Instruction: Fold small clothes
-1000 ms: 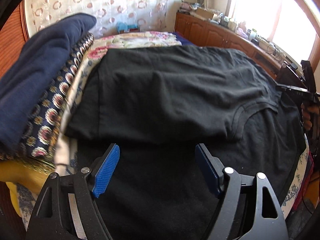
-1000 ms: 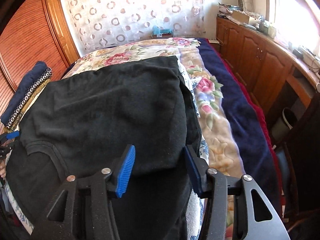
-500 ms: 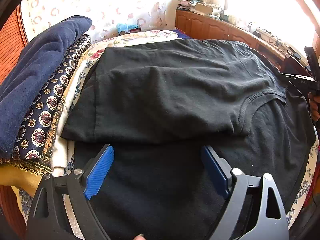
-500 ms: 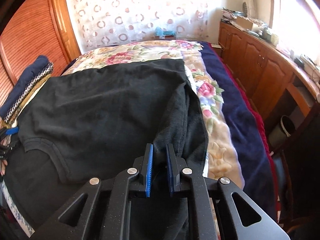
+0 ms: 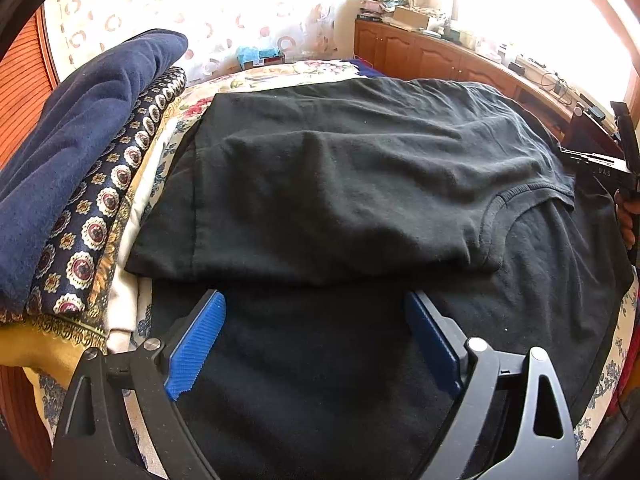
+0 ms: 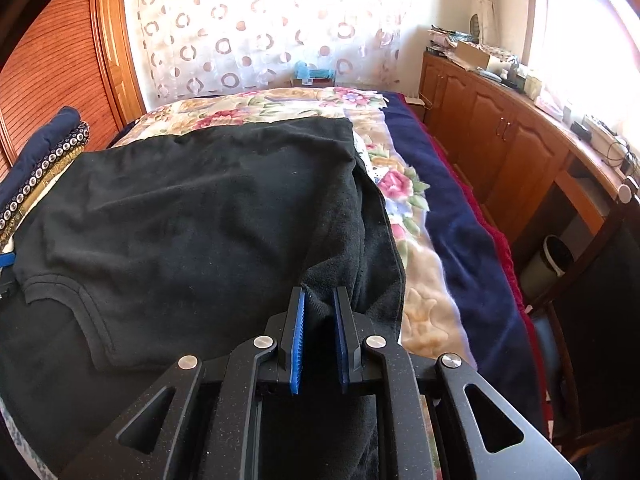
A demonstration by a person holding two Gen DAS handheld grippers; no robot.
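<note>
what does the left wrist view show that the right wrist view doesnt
Only the left wrist view shows the left gripper, jaws wide open over the black t-shirt, nothing between them. Only the right wrist view shows the right gripper pinching a fold at the shirt's edge, plus the waste bin by the bed. Both show the shirt, its neckline, the folded blanket stack and the wooden cabinets.

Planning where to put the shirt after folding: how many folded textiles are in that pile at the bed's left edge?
3 visible: navy fleece on top, patterned navy cloth under it, yellow one at the bottom. More may be hidden.
</note>
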